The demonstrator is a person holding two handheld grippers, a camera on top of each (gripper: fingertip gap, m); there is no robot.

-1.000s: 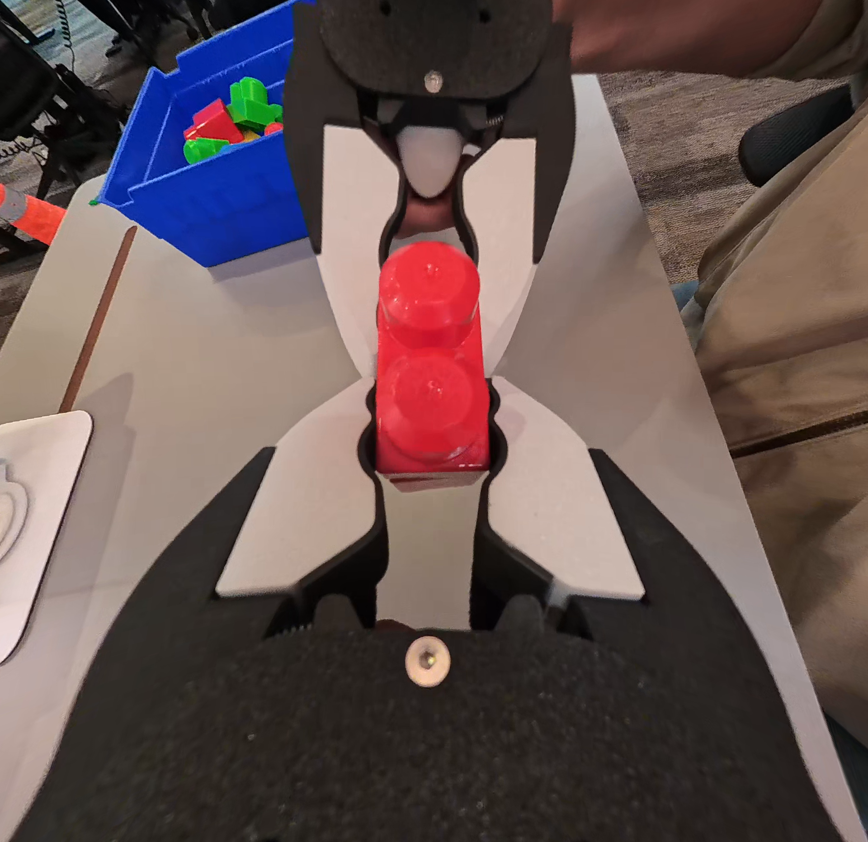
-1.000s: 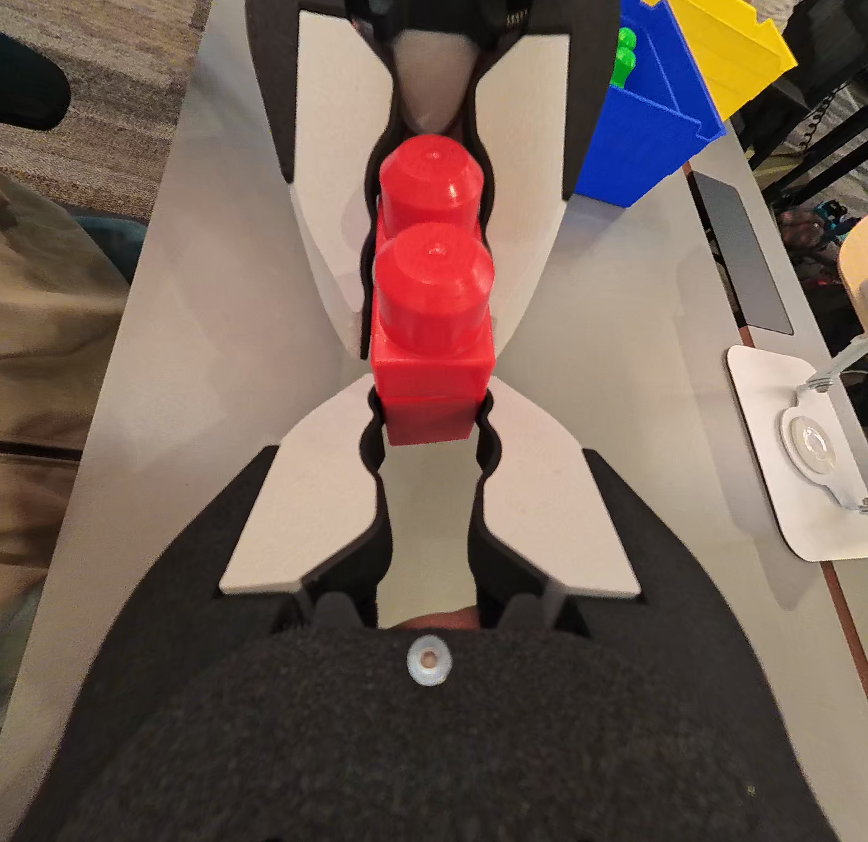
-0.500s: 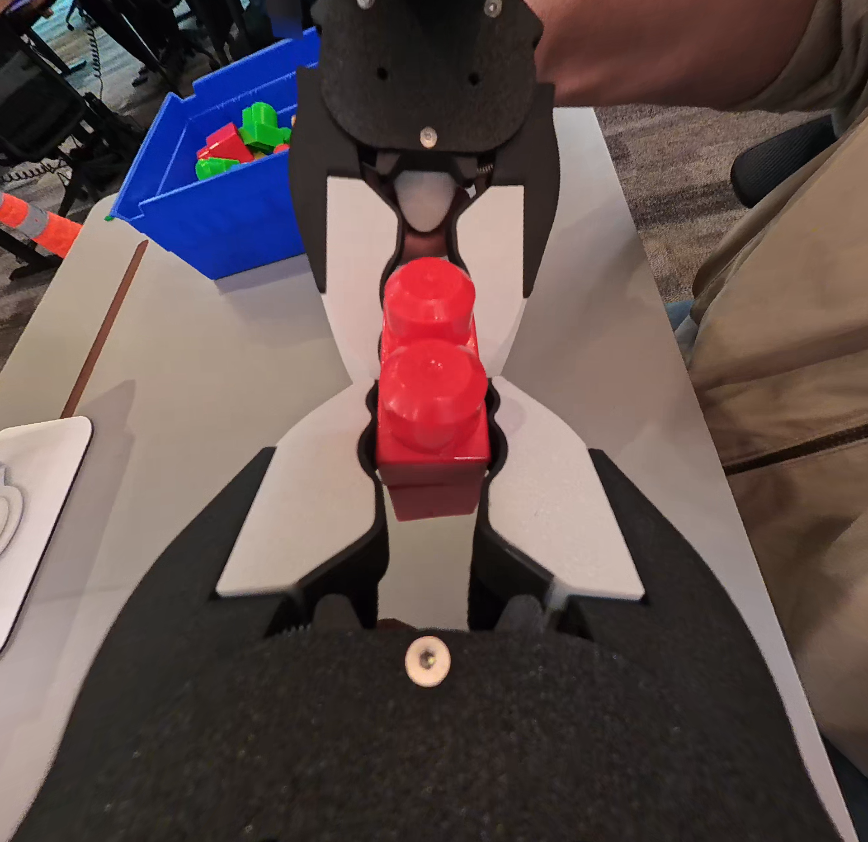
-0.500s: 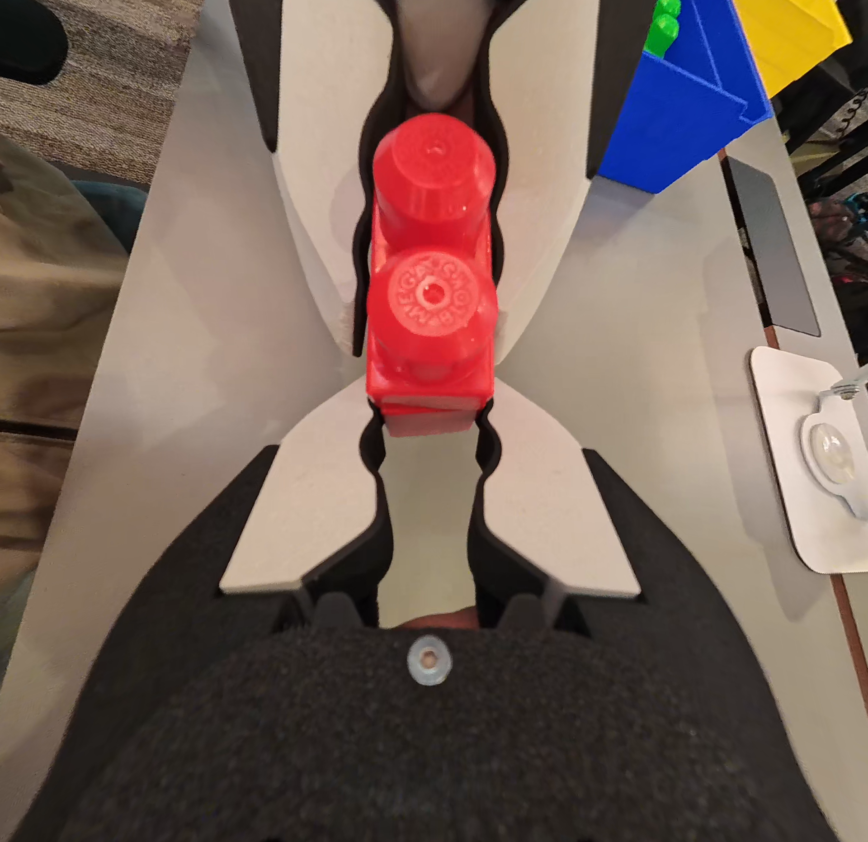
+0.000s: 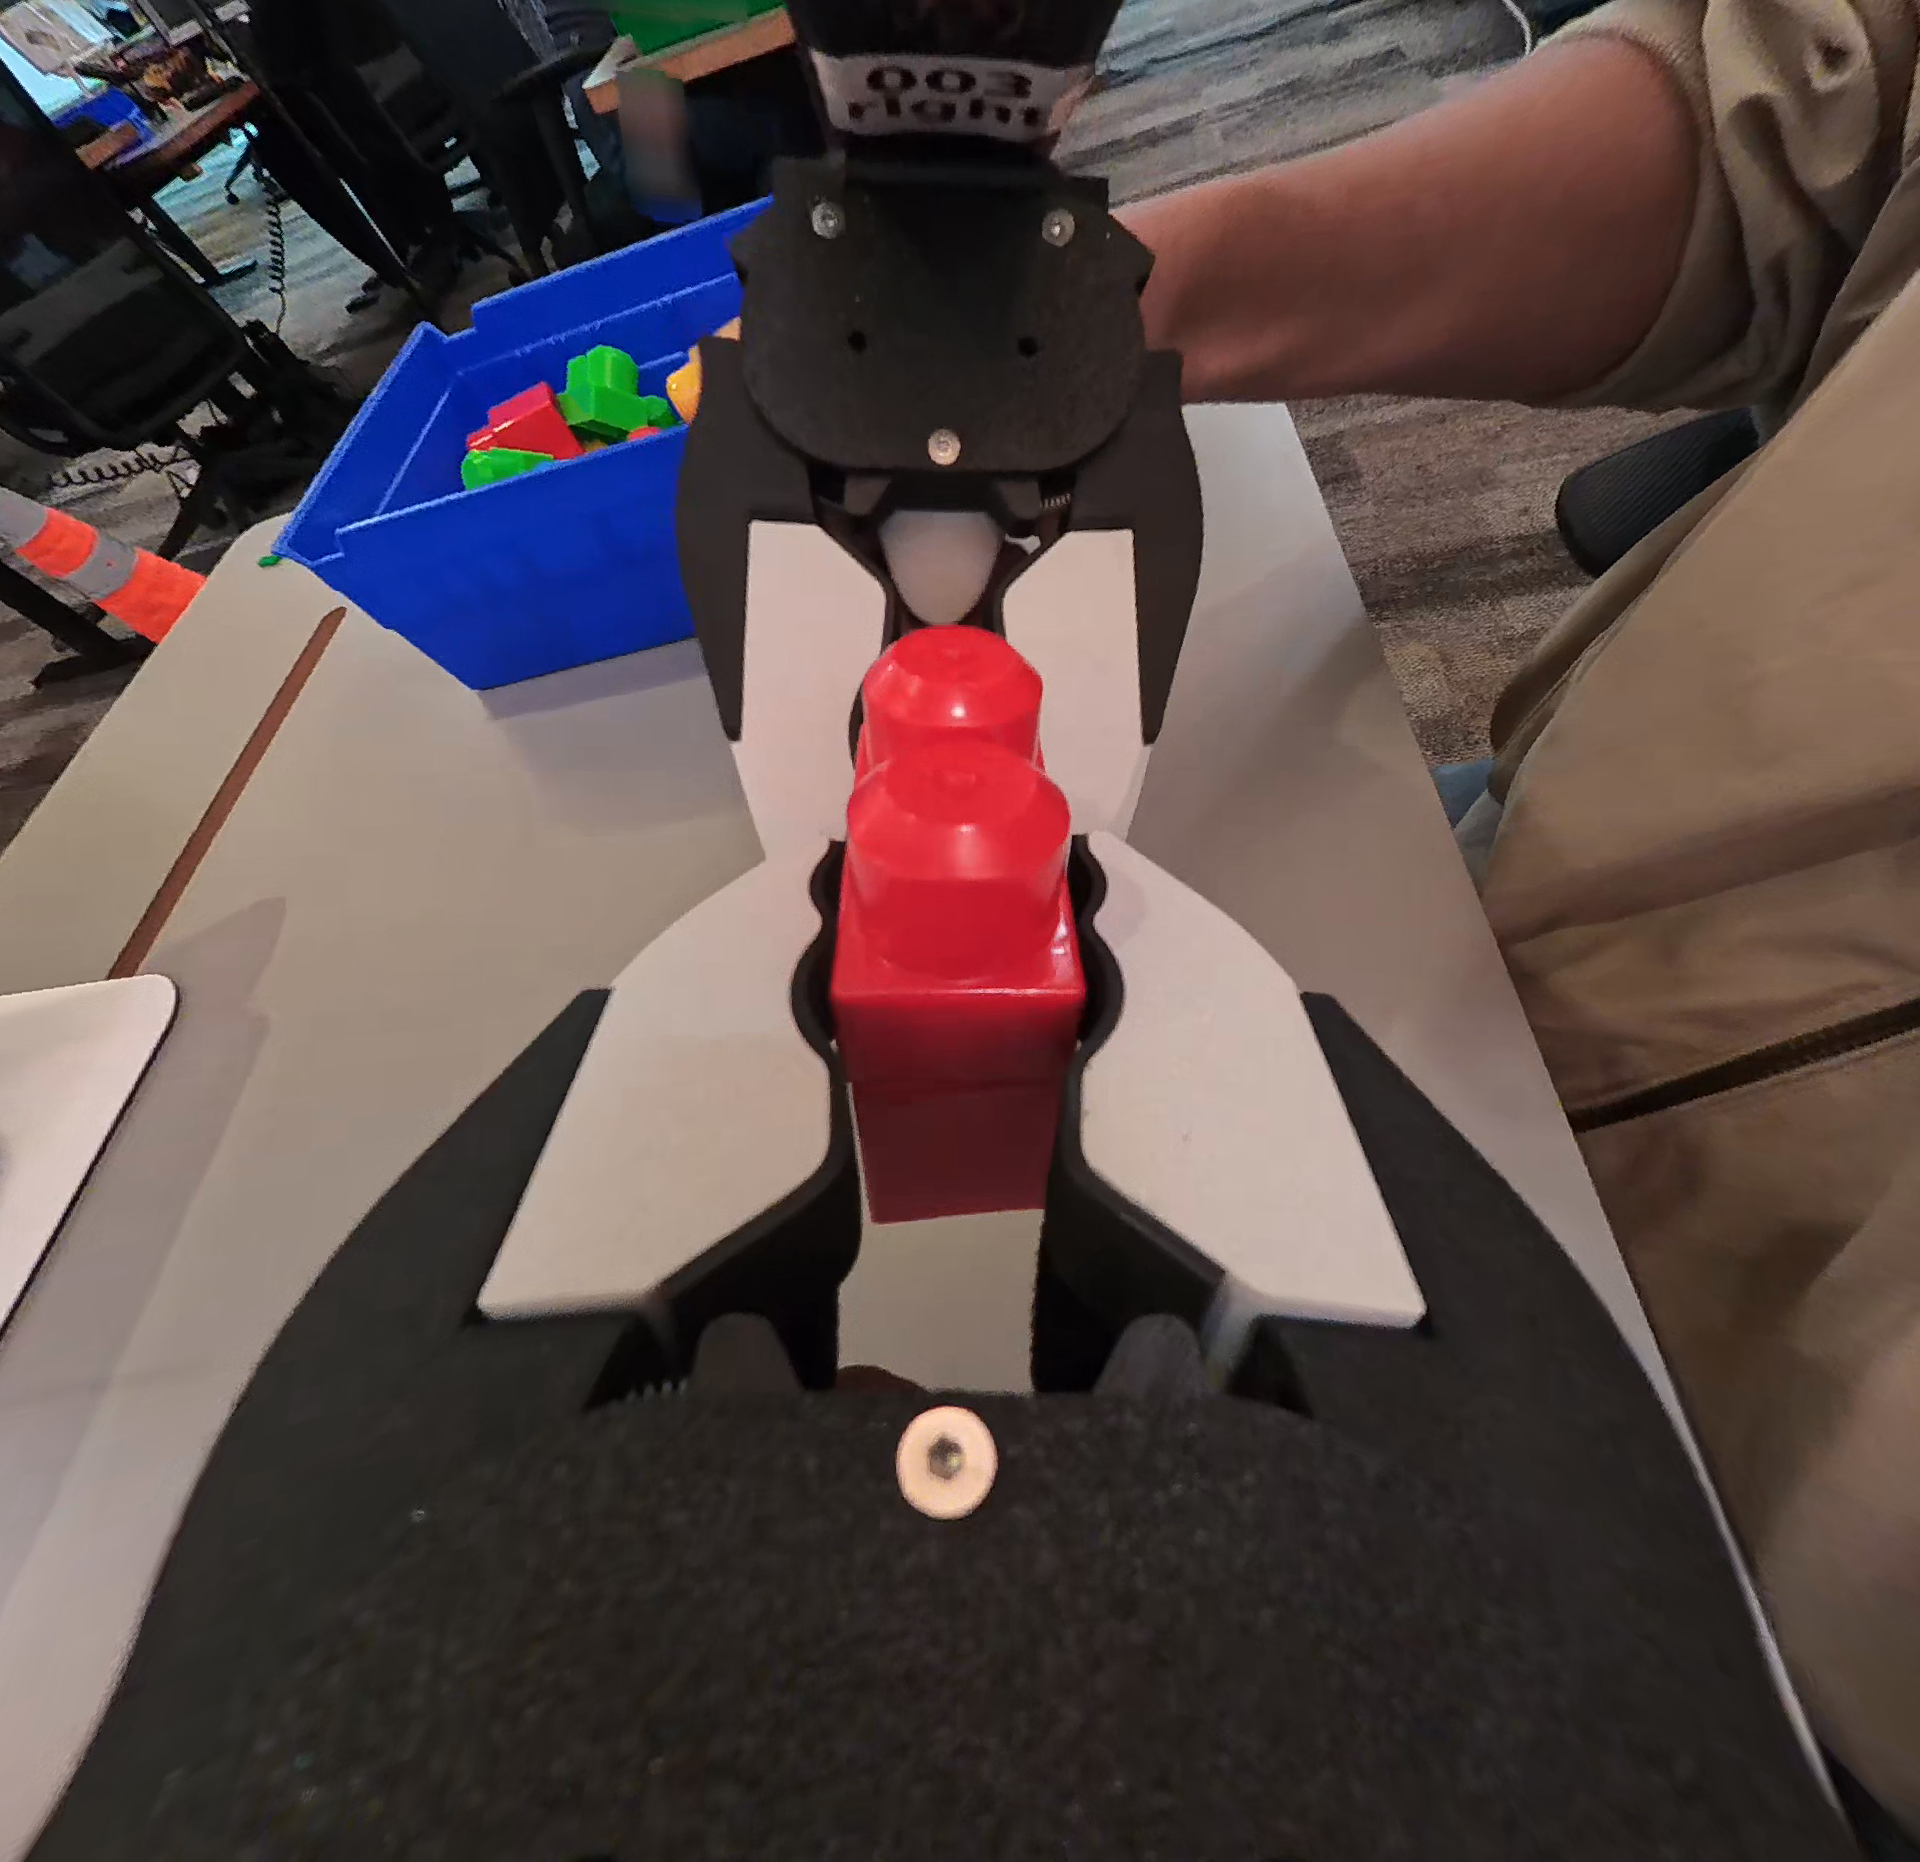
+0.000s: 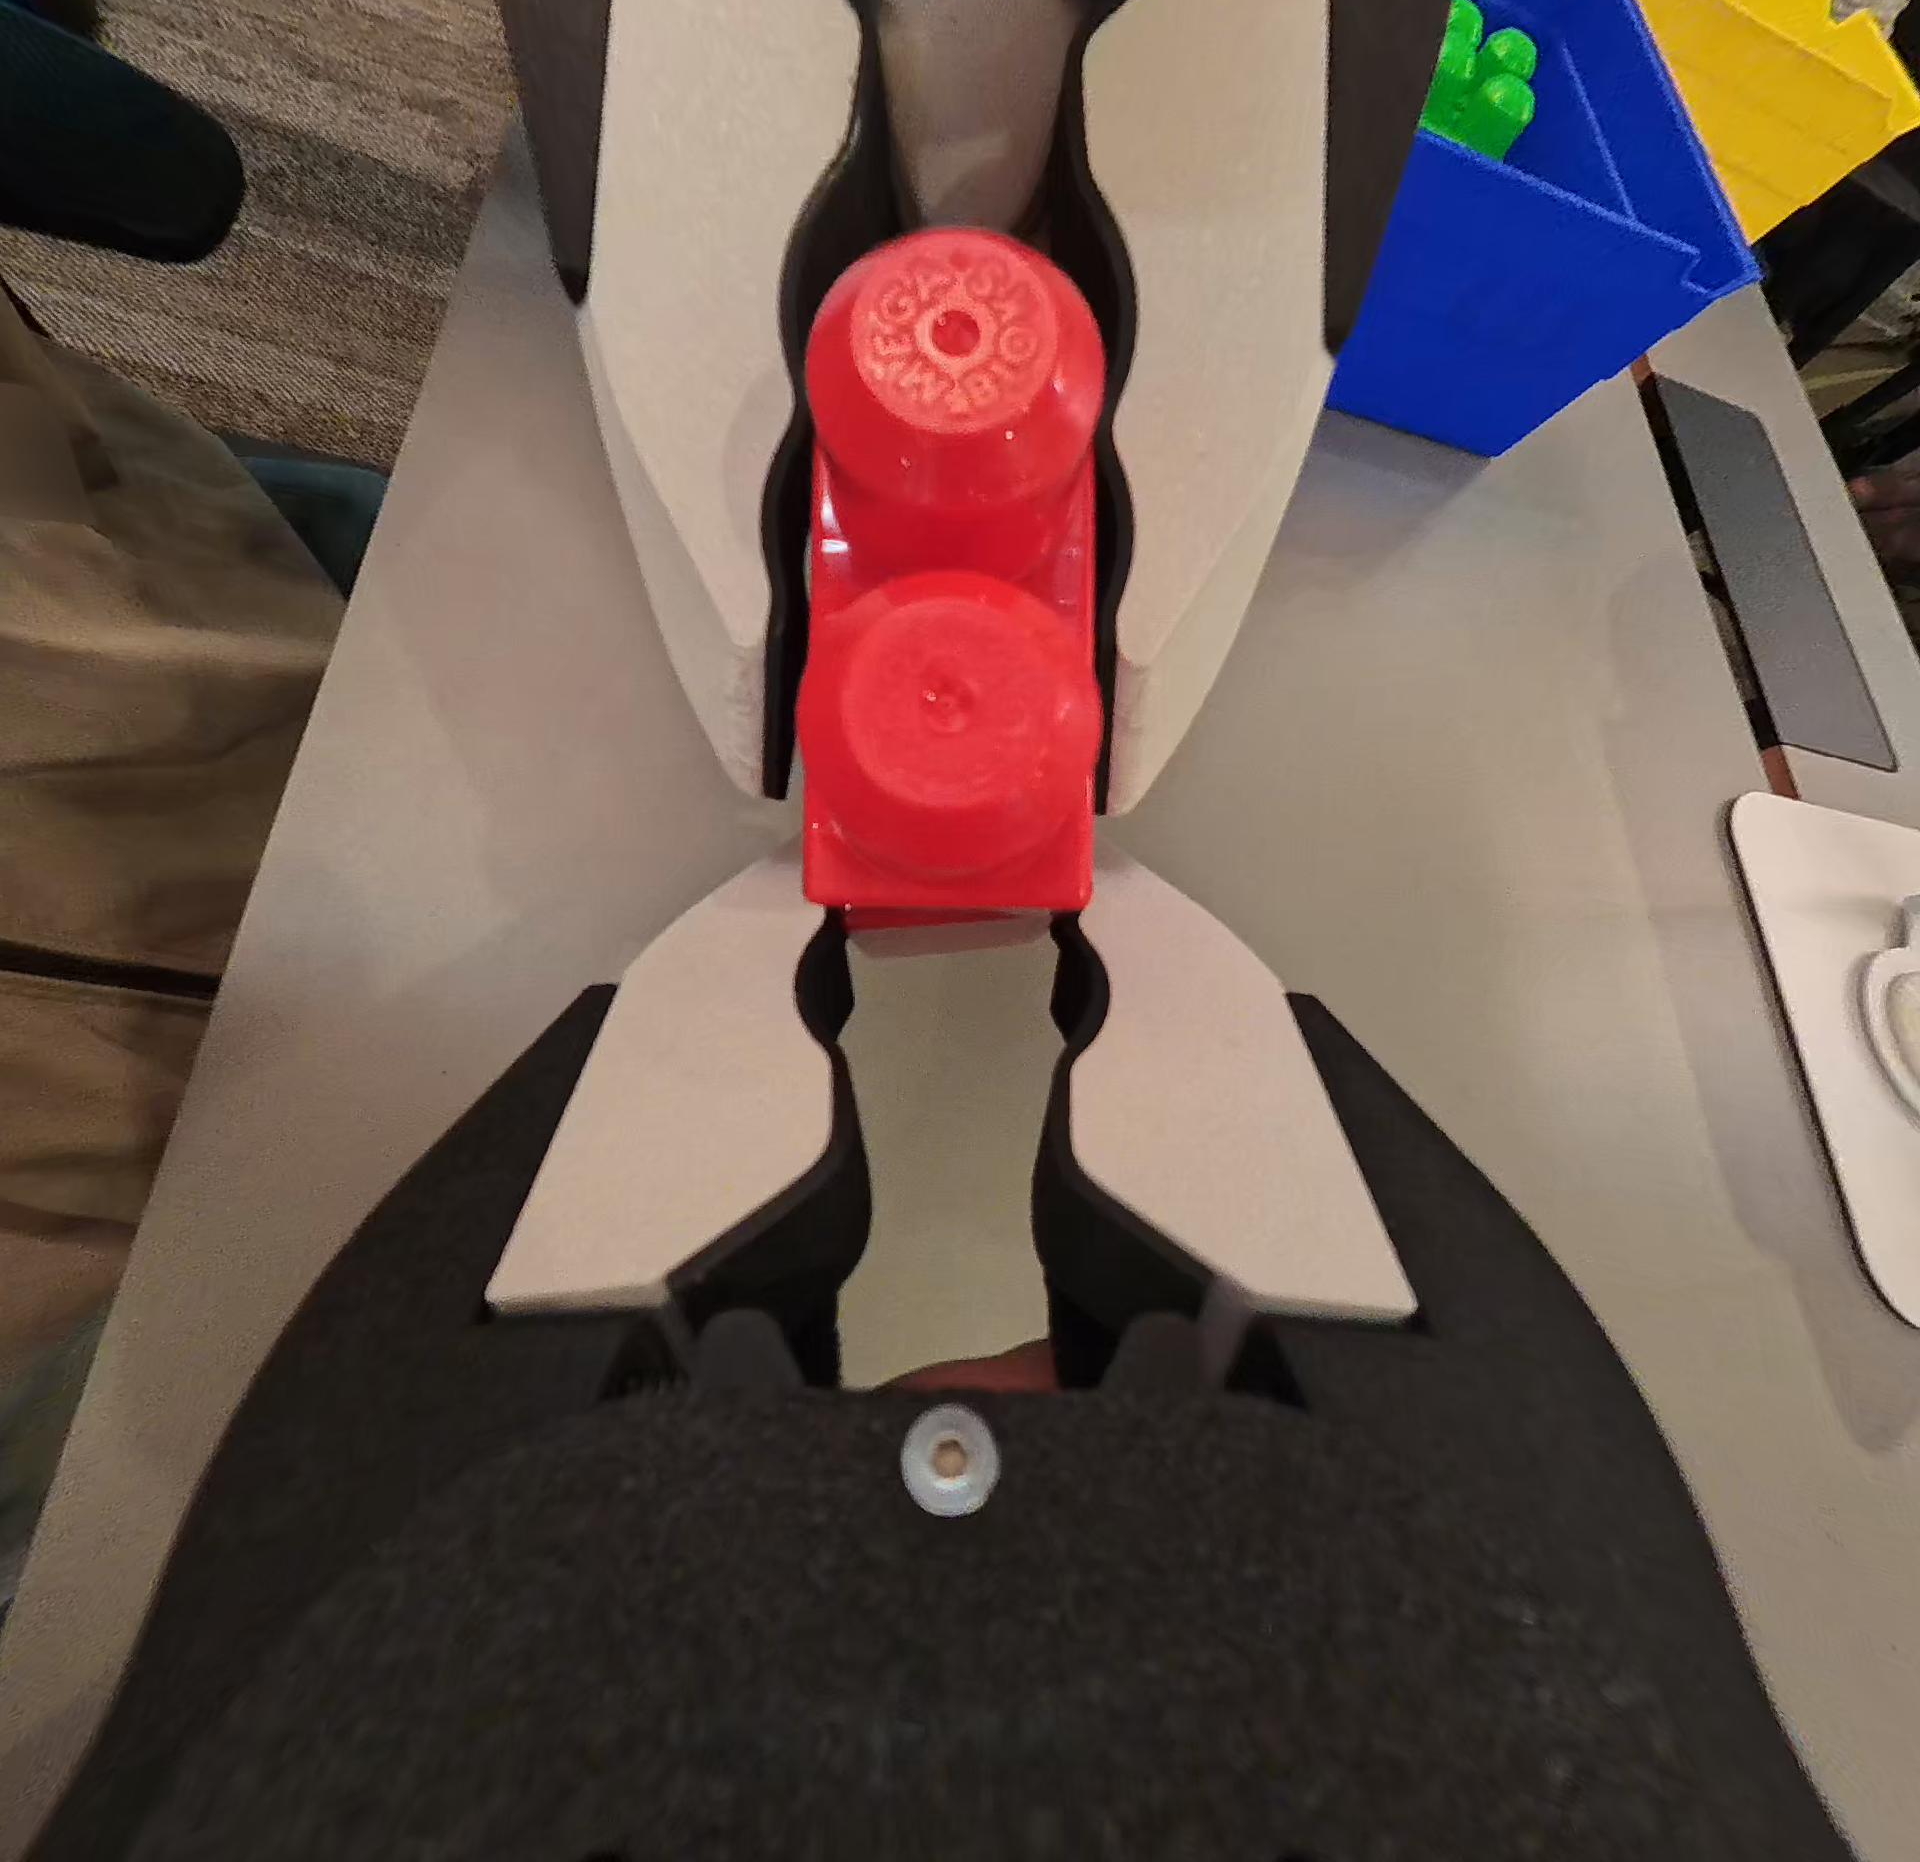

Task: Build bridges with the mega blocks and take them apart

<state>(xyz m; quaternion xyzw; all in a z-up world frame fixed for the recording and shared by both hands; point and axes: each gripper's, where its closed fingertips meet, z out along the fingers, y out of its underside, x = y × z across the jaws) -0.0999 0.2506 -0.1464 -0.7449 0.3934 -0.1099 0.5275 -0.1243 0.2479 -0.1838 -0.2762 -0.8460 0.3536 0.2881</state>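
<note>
Two red mega blocks are stacked, held above the grey table [image 5: 416, 877]. The upper block [image 5: 956, 877] has two round studs; the lower block [image 5: 951, 1137] sits under it. My left gripper [image 5: 956, 939] is shut on the sides of the upper block. My right gripper [image 5: 948, 825] faces it from the far side. In the right wrist view the right gripper [image 6: 945, 929] is shut at the near end of the lower block [image 6: 935, 919], under the studded upper block [image 6: 945, 669]. The left gripper [image 6: 945, 789] clamps that upper block from the far side.
A blue bin [image 5: 520, 555] with green, red and orange blocks stands at the table's far left; it also shows in the right wrist view [image 6: 1507, 285] beside a yellow bin [image 6: 1745, 77]. A white pad [image 6: 1818, 981] lies at the table edge. A person's arm [image 5: 1403, 254] reaches in. About 4 centimeters separates my left fingertips from my right.
Both grippers have kept hold of the stack. The left wrist view now sees it more from the side and the lower block shows more. The right wrist view now looks down on the studs.
</note>
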